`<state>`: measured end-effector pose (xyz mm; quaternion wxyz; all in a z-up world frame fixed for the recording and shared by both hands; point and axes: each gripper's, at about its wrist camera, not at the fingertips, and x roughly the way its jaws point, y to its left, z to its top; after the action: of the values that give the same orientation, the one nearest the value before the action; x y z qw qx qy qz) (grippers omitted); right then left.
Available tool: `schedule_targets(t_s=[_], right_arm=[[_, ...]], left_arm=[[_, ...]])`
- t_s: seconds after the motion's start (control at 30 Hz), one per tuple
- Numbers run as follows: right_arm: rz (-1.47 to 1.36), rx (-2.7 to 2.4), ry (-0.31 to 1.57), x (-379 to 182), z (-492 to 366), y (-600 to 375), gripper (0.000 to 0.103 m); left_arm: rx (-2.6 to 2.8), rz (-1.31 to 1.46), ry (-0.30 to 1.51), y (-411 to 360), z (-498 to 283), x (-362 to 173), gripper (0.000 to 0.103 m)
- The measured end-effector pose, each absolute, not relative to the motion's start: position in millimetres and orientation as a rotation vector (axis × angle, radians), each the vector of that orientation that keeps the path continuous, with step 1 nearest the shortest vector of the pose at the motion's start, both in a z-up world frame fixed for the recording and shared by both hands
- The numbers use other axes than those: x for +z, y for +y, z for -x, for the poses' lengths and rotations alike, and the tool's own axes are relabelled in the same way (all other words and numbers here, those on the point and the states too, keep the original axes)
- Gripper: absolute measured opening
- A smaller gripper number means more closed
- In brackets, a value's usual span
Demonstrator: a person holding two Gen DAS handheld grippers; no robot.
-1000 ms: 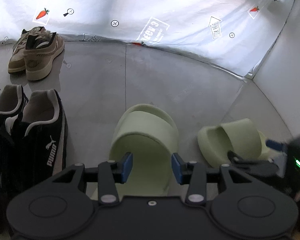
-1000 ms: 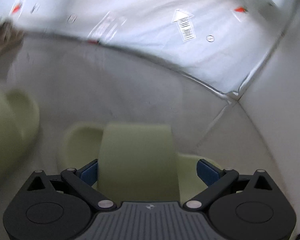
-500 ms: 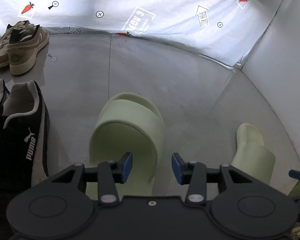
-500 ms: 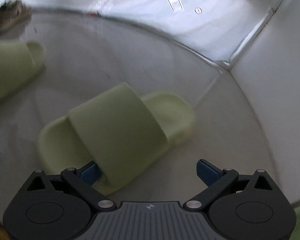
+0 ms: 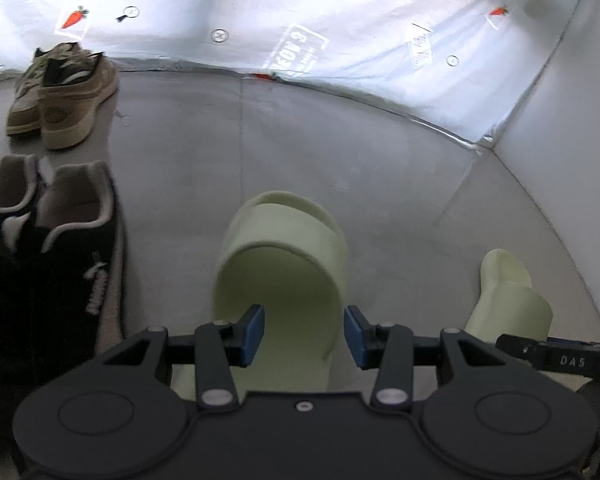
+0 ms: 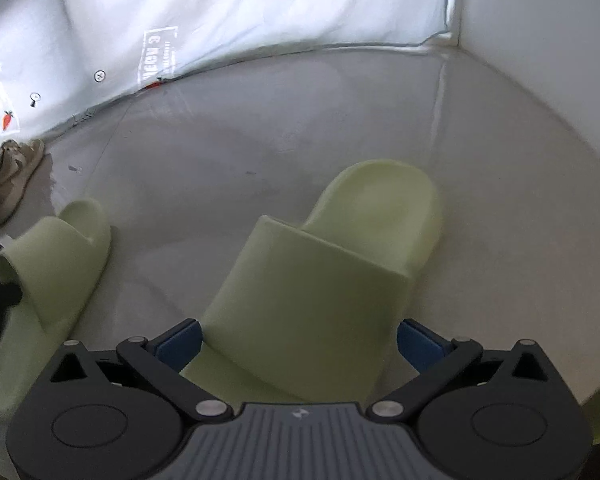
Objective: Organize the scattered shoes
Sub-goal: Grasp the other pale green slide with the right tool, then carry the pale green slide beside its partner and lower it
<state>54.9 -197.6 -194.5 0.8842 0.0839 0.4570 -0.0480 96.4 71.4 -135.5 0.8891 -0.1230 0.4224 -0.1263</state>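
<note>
Two pale green slides lie on the grey floor. Below my left gripper [image 5: 305, 332] rests the left slide [image 5: 280, 272], toe pointing away. The gripper is open: its left pad hangs over the footbed and its right pad just outside the slide's right edge. The right slide [image 6: 324, 280] sits between the wide-apart fingers of my right gripper [image 6: 300, 340], which is open. The left pad is at the slide's edge and the right pad stands clear of it. In the left wrist view the right slide [image 5: 508, 296] is at the lower right.
A pair of black sneakers [image 5: 80, 272] stands side by side at the left. A tan pair [image 5: 60, 96] stands farther back by the white sheet wall [image 5: 340, 20]. A white side wall [image 6: 540, 60] closes the right. Open grey floor [image 5: 300, 140] lies ahead.
The right slide has turned from lying crosswise to pointing away, roughly parallel to the left slide. My right gripper rolled and shifted around it. The left gripper has hardly moved.
</note>
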Motion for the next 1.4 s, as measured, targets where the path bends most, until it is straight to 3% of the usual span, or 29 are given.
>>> schedule_targets(t_s=[0.37,0.7,0.87,1.4], right_arm=[[-0.233,-0.124,0.986,-194.5,-87.9,-203.7,0.103],[-0.637,-0.282,1.098,-196.9,-113.8,-248.1,0.103],[-0.558,-0.314,1.12,-198.2,-127.2,-234.5,0.103],[-0.127,0.262,1.109,-192.9,-93.9,-166.4,0.103]], left_arm=[[-0.229,0.257,0.885,87.8,-90.8,-134.9,0.045],[-0.23,0.261,0.892,91.1,-91.1,-136.0,0.046],[-0.246,0.253,0.882,89.2,-92.8,-134.4,0.046],[-0.258,0.274,0.881,90.8,-98.7,-135.4,0.046]])
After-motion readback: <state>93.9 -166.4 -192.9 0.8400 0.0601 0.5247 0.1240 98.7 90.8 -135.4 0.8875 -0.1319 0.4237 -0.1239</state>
